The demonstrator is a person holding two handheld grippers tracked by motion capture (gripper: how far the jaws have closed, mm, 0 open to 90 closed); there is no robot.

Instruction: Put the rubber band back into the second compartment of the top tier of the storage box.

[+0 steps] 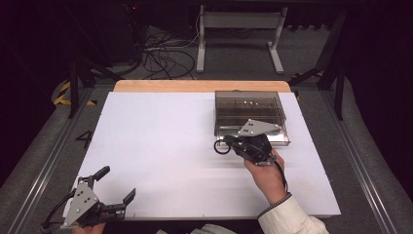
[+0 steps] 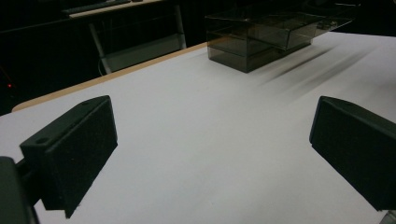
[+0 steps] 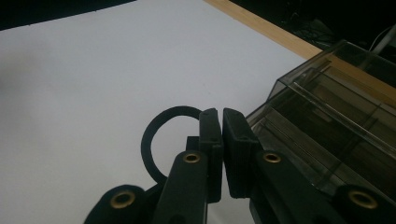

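Note:
A thin black ring [image 1: 221, 147] [image 3: 152, 135] sits just above the white sheet, close to the front left corner of a smoky clear plastic box [image 1: 249, 105] [image 3: 336, 130]. My right gripper [image 1: 231, 143] [image 3: 221, 122] is shut, and the ring's right side runs in between its jaws. The rest of the ring sticks out to the left of the jaws. At the table's near left corner my left gripper [image 1: 117, 184] [image 2: 215, 154] is held low and wide open, with nothing between its pads [image 2: 77, 149].
The box [image 2: 261, 39] has inner dividers and stands at the far right of the white sheet [image 1: 160, 146]. A wooden table edge [image 1: 199, 86] runs along the back. Beyond it are cables on the floor and a white table frame [image 1: 238, 29].

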